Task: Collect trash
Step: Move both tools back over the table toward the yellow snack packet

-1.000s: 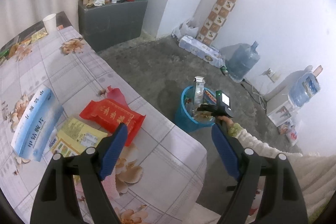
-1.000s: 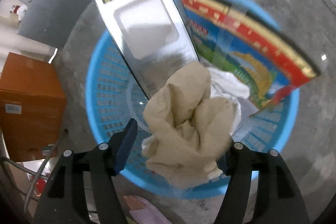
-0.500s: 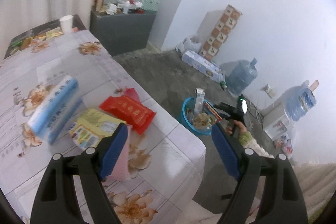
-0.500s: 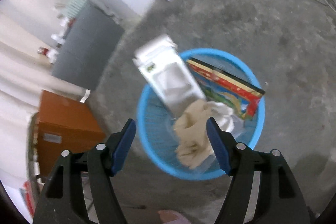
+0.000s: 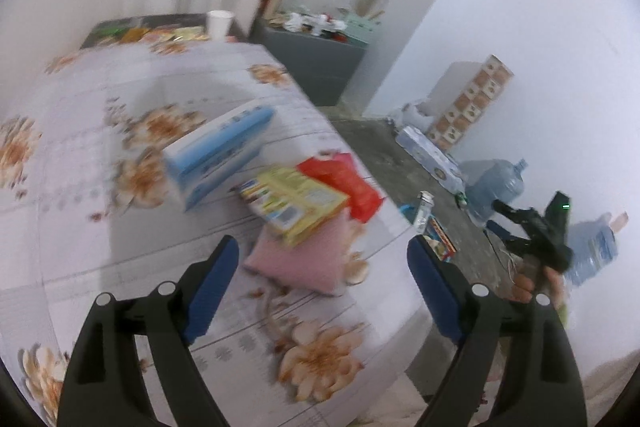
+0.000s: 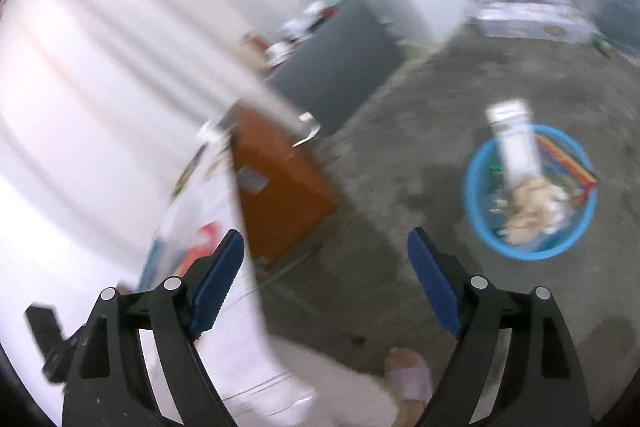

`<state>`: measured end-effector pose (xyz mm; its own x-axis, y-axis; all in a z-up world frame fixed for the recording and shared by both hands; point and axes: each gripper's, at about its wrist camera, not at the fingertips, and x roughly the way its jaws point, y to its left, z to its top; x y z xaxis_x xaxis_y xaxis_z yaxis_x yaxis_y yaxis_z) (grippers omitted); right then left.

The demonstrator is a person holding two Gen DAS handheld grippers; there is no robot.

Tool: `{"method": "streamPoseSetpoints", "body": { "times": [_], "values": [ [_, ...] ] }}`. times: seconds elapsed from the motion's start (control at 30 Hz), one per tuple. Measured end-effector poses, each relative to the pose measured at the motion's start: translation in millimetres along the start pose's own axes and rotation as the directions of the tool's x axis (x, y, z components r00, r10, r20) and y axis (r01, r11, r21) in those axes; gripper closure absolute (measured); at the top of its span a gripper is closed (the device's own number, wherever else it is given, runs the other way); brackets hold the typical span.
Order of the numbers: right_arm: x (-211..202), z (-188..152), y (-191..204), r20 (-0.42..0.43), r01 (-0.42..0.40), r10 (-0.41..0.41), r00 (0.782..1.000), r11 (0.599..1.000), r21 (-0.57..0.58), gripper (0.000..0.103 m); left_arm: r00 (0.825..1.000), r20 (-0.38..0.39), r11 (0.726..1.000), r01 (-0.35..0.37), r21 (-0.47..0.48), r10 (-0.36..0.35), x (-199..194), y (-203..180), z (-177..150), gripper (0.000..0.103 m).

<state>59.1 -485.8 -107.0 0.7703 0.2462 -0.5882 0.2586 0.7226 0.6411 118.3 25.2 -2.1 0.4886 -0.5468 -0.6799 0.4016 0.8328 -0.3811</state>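
hovering left gripper (image 5: 323,259) over table (image 5: 80,155), jaws wide, empty. right gripper (image 6: 325,255) also wide, empty, off to the side. yellow box (image 5: 294,203) on pink pack (image 5: 304,259): prob light, stiff cardboard, pinch across short edges. blue basket (image 6: 476,203) on floor holds carton, crumpled paper, flat box.

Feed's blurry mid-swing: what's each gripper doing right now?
Left gripper: open, empty, above the pink packet on the table.
Right gripper: open, empty, away from the blue basket.
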Motion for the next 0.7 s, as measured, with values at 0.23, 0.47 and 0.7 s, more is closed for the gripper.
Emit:
{"method": "streamPoseSetpoints", "body": {
  "times": [0.23, 0.47, 0.7],
  "values": [
    [46, -25, 110, -0.135, -0.163, 0.133, 0.982, 0.957, -0.241, 0.021, 0.999, 0.018, 0.998, -0.031, -0.056, 0.033, -2, 25, -20, 0.019],
    [109, -50, 190, -0.283, -0.184, 0.071, 0.957, 0.9, -0.396, 0.021, 1.0, 0.009, 0.998, -0.027, -0.062, 0.027, 11, 28, -36, 0.019],
    [162, -76, 237, -0.379, -0.174, -0.057, 0.923, 0.82, -0.546, 0.021, 1.0, 0.008, 0.995, 0.02, -0.094, -0.019, 21, 35, -48, 0.019]
  ]
}}
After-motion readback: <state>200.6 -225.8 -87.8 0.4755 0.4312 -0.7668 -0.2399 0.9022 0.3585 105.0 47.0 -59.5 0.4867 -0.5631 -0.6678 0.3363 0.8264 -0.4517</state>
